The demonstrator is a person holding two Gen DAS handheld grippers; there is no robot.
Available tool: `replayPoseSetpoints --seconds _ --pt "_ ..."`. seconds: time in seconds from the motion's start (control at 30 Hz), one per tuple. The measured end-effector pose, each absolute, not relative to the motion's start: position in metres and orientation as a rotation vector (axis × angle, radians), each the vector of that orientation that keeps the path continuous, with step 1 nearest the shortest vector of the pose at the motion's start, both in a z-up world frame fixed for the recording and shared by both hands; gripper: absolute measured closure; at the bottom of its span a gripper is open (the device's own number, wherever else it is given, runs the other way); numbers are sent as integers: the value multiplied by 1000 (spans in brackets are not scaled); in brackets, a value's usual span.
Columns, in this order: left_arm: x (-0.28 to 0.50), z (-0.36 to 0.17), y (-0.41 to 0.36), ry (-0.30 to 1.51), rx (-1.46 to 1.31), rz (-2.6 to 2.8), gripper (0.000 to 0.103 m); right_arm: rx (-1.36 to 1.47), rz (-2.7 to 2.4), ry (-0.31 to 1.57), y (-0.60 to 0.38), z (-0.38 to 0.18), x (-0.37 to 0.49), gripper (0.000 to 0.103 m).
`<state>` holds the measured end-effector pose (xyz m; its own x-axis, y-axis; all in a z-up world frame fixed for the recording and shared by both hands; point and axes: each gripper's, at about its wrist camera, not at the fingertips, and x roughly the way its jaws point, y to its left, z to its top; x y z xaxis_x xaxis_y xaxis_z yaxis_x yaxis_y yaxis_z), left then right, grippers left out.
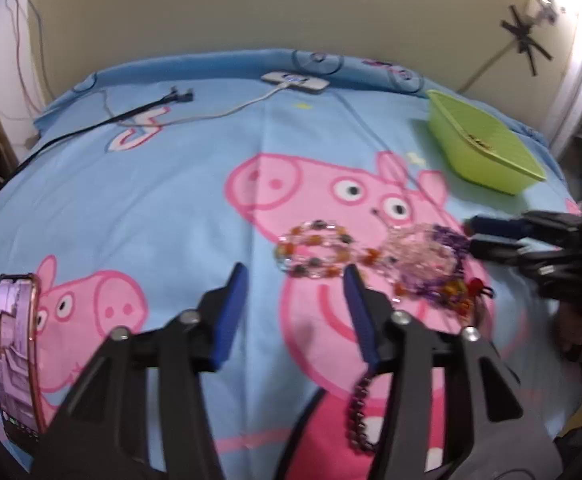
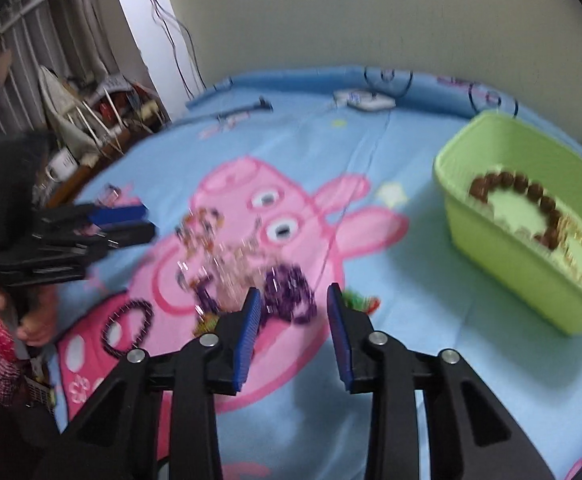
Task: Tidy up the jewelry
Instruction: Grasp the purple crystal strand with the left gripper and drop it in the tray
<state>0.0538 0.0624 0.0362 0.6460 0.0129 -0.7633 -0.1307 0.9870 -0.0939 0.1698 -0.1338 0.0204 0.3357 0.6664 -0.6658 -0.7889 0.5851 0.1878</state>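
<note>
Both grippers, left (image 1: 295,280) and right (image 2: 293,296), hover with jaws wide, empty. Bracelets (image 1: 371,256) heaped mid-sheet (image 1: 151,184); some in bin (image 2: 531,264). Likely light, limp, snag-prone; pinch one strand at pile edge.

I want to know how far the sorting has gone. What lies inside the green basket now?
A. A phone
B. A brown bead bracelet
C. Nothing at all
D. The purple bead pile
B: the right wrist view shows a brown bead bracelet curled on the floor of the green basket, while the purple beads lie on the sheet.
</note>
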Motion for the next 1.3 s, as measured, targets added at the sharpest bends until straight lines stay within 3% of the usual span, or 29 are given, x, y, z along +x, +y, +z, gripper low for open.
replayPoseSetpoints --seconds 0.03,0.07,0.1,0.3,0.43,0.67,1.03,1.1,1.17,1.2,1.23,1.27,1.3 --pt "52 37 58 854 -135 64 51 -185 947 761 -132 16 166 89" --pt "52 39 53 849 -126 48 51 -195 943 759 -129 16 168 100" --pt "52 39 50 846 -119 37 51 -203 940 765 -128 16 166 103" --pt "49 41 33 835 -97 -10 51 -99 946 764 -142 27 165 103" --pt "47 50 17 797 -48 -52 40 42 964 682 -169 66 165 103" --pt "56 70 -25 719 38 -179 34 128 992 534 -193 128 159 103" --pt "111 78 -84 704 76 -363 34 148 973 374 -218 192 147 103" --pt "119 80 -87 705 52 -385 38 154 965 355 -223 197 145 103" --pt "129 82 -88 722 39 -385 64 162 956 337 -229 204 144 103" --pt "133 82 -87 736 32 -383 71 164 949 324 -232 206 144 103" --pt "137 83 -85 746 19 -382 88 168 939 307 -236 211 144 103" --pt "140 84 -83 750 10 -383 98 173 931 294 -239 214 143 103" --pt "143 88 -81 748 2 -382 98 175 928 286 -242 217 144 103"
